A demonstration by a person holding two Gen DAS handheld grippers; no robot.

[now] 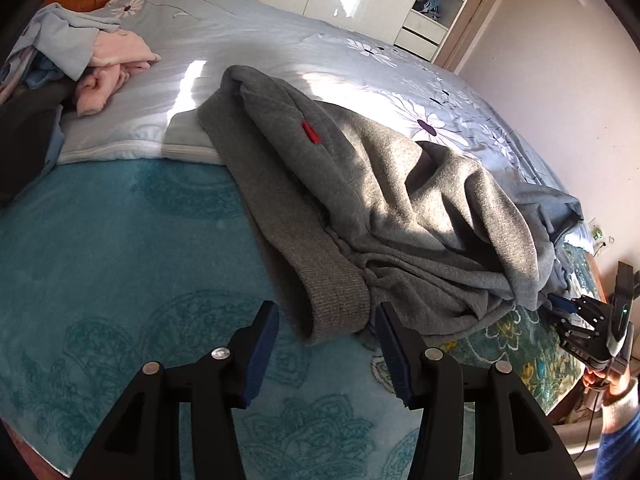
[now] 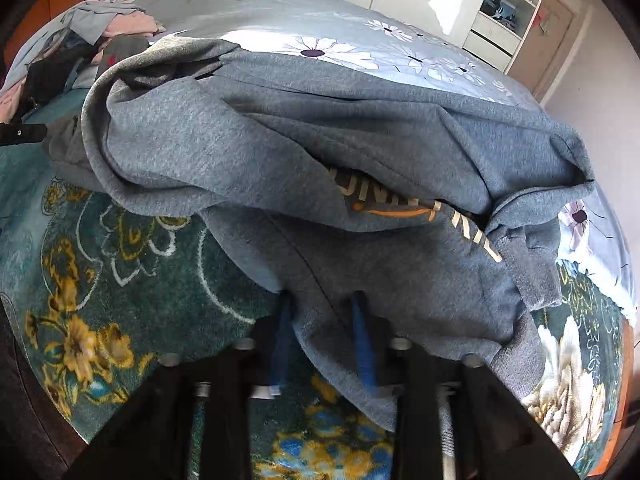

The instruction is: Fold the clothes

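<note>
grey sweatshirt — left hand-held gripper apart before its cuff, right clamped on hem

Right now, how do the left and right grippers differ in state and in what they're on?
The left gripper stands open with nothing pinched; the right gripper has its blue pads against the grey sweatshirt.
The left gripper sits just short of the sweatshirt's ribbed cuff, over the teal blanket; the right gripper is at the sweatshirt's near edge, over the flowered blanket.
Both have blue pads and point down at the same garment.
</note>
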